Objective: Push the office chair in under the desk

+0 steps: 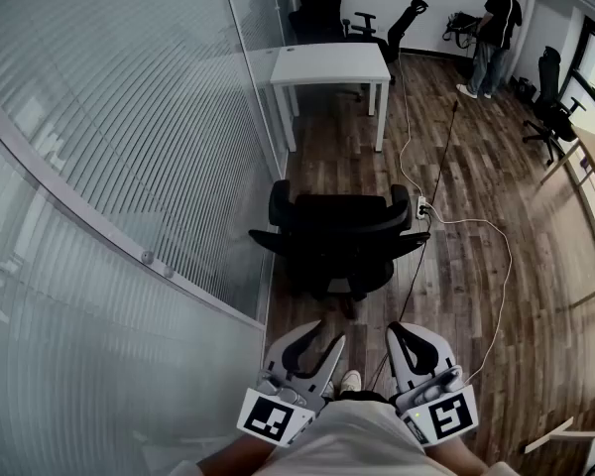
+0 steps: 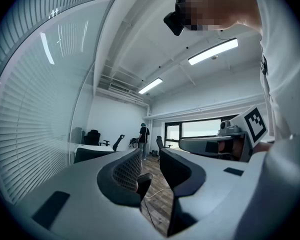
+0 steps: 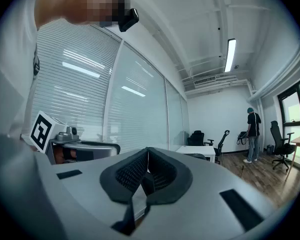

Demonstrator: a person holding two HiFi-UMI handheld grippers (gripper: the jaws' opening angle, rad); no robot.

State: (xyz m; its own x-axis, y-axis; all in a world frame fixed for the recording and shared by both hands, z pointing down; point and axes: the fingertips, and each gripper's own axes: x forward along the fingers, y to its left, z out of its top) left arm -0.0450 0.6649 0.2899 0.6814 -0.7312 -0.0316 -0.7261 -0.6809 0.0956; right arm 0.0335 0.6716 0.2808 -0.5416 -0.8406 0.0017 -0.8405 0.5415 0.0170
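Observation:
The black office chair (image 1: 337, 234) stands on the wood floor in front of me, its backrest towards me. It is well short of the white desk (image 1: 329, 65) at the back of the room. My left gripper (image 1: 329, 333) is held close to my body and is open, with nothing between its fingers. My right gripper (image 1: 396, 331) is beside it, shut and empty. Neither touches the chair. In the left gripper view the left gripper (image 2: 150, 154) shows part of the chair (image 2: 87, 155) past its left finger. The right gripper view looks over the right gripper (image 3: 148, 152) to the desk (image 3: 195, 150).
A glass wall with blinds (image 1: 129, 167) runs along the left, close to the chair. A white cable (image 1: 486, 228) and a power strip (image 1: 422, 207) lie on the floor to the chair's right. A person (image 1: 494, 38) stands at the back right. Other chairs (image 1: 322, 13) (image 1: 553, 107) stand further off.

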